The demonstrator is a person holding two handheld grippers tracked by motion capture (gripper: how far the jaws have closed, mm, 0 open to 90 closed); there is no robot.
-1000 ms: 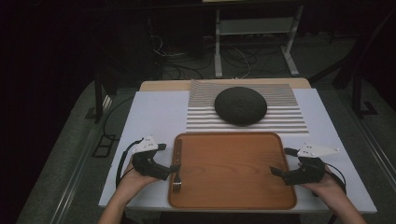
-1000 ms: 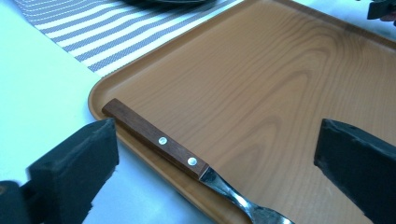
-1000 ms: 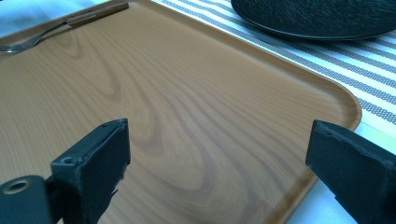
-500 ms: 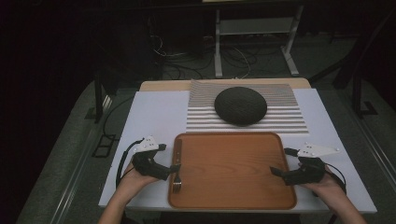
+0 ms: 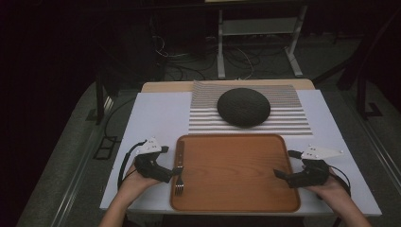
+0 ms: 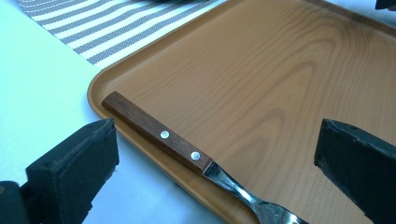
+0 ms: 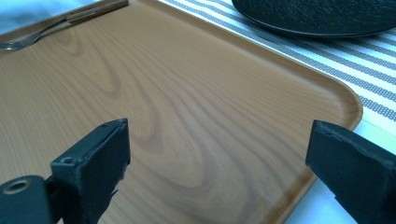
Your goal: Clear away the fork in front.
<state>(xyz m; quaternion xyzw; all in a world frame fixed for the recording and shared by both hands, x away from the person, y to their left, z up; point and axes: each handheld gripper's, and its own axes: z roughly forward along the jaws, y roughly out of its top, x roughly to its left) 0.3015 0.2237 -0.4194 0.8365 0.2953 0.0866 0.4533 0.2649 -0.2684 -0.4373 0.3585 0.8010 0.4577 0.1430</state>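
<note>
The wooden tray [image 5: 236,175] is sitting on the tabletop [image 5: 156,113], holding a fork [image 5: 179,174] along its left rim. The left gripper [image 5: 176,173] is hovering by the fork and the right gripper [image 5: 279,174] at the tray's right edge, both with jaws spread wide

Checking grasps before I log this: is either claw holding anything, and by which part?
Nothing is held. The left claw stands open around the fork on the tray; the right claw is open over the tray.

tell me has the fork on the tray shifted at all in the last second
No. In the high view the fork lies along the left rim of the wooden tray, with its tines toward the person, as before.
</note>
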